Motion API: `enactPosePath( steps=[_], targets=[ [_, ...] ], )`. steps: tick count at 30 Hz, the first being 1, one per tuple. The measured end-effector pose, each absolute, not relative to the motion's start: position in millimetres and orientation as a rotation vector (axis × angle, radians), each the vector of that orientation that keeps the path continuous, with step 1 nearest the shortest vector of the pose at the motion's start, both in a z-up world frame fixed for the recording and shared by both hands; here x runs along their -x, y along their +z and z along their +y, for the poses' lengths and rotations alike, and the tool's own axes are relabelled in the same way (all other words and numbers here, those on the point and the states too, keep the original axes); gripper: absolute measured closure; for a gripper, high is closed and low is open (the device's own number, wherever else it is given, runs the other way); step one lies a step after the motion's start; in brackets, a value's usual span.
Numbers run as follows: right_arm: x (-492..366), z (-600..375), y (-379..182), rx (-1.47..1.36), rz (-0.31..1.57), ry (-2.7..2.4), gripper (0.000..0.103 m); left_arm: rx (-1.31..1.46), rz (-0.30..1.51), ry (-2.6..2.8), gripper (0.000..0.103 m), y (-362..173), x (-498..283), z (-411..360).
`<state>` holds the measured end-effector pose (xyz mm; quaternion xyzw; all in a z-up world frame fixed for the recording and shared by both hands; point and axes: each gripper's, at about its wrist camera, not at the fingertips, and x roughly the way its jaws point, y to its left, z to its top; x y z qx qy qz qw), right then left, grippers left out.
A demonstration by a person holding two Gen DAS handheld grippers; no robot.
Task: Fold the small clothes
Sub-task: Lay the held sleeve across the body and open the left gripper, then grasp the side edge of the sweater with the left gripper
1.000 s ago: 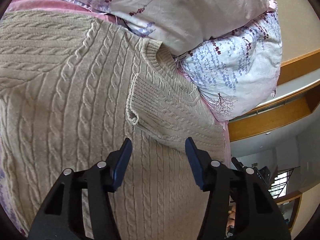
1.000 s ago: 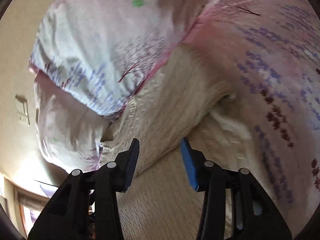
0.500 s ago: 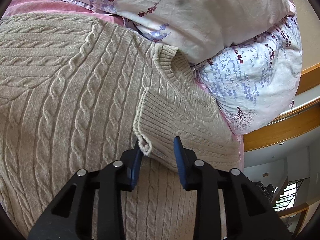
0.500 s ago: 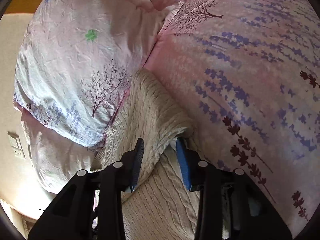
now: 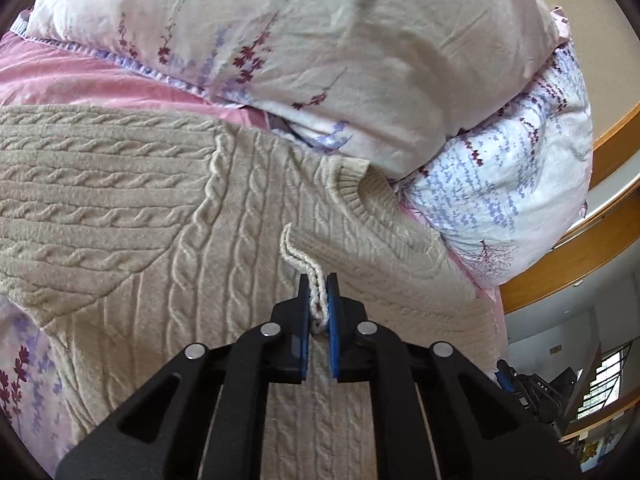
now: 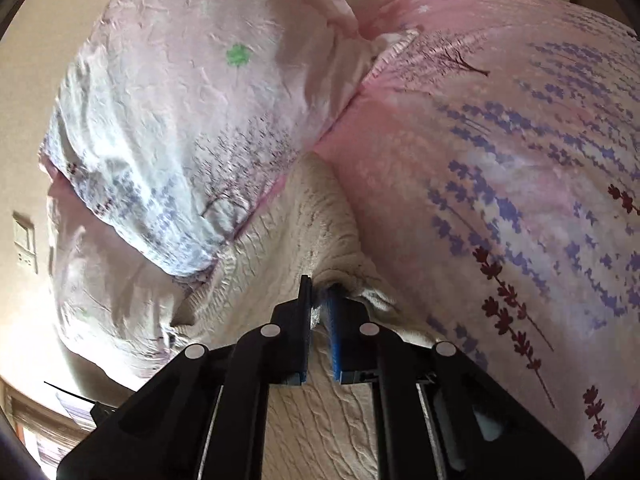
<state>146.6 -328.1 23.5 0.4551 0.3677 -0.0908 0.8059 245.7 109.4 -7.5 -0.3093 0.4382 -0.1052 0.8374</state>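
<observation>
- Left gripper (image 5: 319,298): black frame with blue pads, nearest the left wrist camera; jaws drawn close together and pinching a ribbed cuff edge of the sweater, which stands up as a thin wavy strip between the pads.
- Right gripper (image 6: 320,300): same build, nearest the right wrist camera; jaws narrow and clamped on a bunched fold of the sweater's edge, which bulges just beyond the tips.
- Sweater (image 5: 168,248): beige cable knit, lying flat on the bed, filling the lower and middle part of the left view; one sleeve is folded across the body, its cuff in the left gripper. Ribbed neckline (image 5: 354,196) lies beyond the gripper, touching the pillows.
- Sweater, right view (image 6: 280,240): a cream knit band running from the gripper toward the pillows, between pillow and bed cover.
- Bed cover (image 6: 520,168): pink, printed with purple and dark red lavender sprigs; beneath the sweater and rising to the right of it.
- Pillows (image 5: 320,52): two stacked at the far edge of the sweater, pale fabric with matching floral print; the lower one (image 5: 512,200) is whiter with purple sprigs.
- Wooden trim (image 5: 580,248): orange-brown, beyond the pillows, at far right of the left view.
- Wall switch plate (image 6: 25,242): on the cream wall, far left of the right view.
</observation>
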Motion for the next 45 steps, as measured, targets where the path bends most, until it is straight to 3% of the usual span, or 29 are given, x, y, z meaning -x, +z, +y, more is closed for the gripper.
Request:
enactPosePath(
  steps=[4,8,9,11,13,15,25,28,31,38,45],
  targets=[
    [-143,-323,10,-0.959,0.835,-0.241,0.095,0.606,0.956,-0.22,0.095,-19,-247,104],
    [-132,-312,27,-0.858,0.889,-0.316,0.09,0.615,0.974,-0.238,0.084,-15,-246,108],
    [-127,-308,36,-0.82,0.873,-0.339,0.085,0.617,0.963,-0.242,0.072,-11,-242,112],
    [-123,-295,57,-0.723,0.825,-0.361,0.07,0.611,0.934,-0.24,0.058,-2,-231,123],
    [-130,-277,74,-0.623,0.8,-0.323,0.055,0.594,0.905,-0.224,0.052,8,-219,136],
    [-150,-250,83,-0.529,0.828,-0.226,0.052,0.593,0.887,-0.208,0.047,15,-208,151],
    [-224,-115,40,-0.126,1.026,-0.018,0.051,0.742,0.819,0.003,0.047,18,-123,281],
    [-233,-93,28,-0.027,1.058,-0.022,0.041,0.788,0.797,0.098,0.047,14,-107,314],
    [-231,-81,26,0.077,1.034,-0.051,0.037,0.859,0.803,0.148,0.049,5,-103,336],
    [-230,-105,34,-0.095,1.085,-0.005,0.035,1.03,0.776,0.222,0.049,-15,-107,360],
    [-226,-105,40,-0.131,1.089,0.009,0.034,1.183,0.708,0.248,0.06,-29,-113,368]
  ],
)
